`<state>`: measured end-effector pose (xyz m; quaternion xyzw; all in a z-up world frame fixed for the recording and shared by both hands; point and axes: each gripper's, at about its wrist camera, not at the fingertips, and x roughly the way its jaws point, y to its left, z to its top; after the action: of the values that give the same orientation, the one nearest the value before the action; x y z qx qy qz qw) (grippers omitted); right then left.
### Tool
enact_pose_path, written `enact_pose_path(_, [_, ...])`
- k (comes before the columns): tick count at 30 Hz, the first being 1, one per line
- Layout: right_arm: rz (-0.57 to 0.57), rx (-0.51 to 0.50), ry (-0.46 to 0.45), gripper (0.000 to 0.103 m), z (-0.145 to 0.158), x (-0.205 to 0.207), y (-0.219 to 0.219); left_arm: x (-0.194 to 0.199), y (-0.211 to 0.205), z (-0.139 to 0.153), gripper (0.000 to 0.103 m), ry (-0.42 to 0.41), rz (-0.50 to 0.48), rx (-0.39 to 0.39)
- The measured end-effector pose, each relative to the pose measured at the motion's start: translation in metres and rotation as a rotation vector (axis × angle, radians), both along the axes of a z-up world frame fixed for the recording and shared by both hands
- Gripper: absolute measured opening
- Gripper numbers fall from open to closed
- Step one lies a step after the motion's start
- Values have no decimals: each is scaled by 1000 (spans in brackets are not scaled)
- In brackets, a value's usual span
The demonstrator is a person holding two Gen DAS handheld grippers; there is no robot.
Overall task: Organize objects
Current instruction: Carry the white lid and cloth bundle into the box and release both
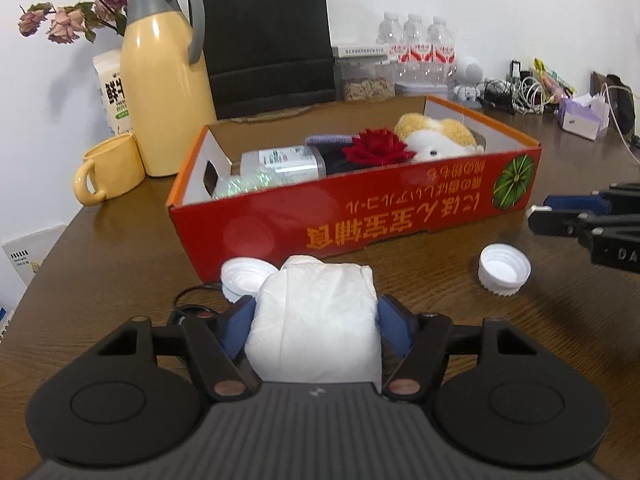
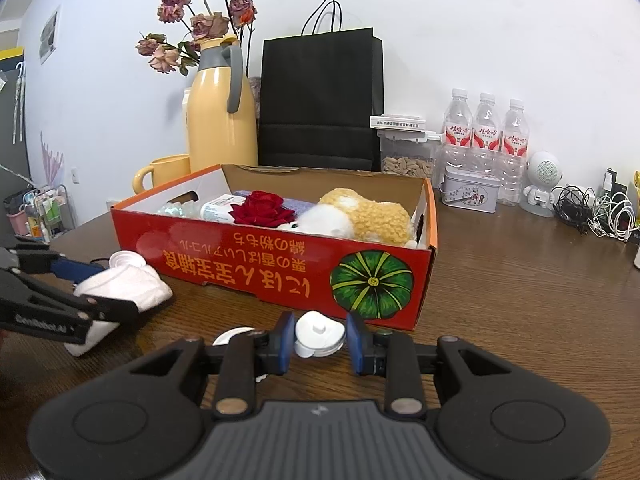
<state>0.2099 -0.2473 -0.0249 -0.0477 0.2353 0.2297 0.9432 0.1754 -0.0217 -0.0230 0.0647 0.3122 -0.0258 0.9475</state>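
On the desk [image 1: 520, 340], both grippers are working before the red box [image 1: 360, 216].
Left gripper [image 1: 316, 316] fingers are squeezing a white cloth [image 1: 316, 320]; right gripper [image 2: 318, 340] fingers are pinching a white cap [image 2: 318, 334].

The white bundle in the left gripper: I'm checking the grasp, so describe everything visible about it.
The white bundle looks like soft, crinkled tissue or cloth, folded into a rounded lump. It sits between the left gripper's blue pads, which flank both sides, with its far end over the wooden table in front of the red box.
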Motion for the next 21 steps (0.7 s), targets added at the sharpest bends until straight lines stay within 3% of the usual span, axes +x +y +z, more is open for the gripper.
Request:
enact_pose_path(12, [23, 9, -58, 27, 15, -8, 5, -7, -4, 44, 69, -118, -25, -41])
enact_pose_path(21, [53, 8, -130, 27, 54, 10, 29, 31, -4, 82, 69, -203, -21, -62])
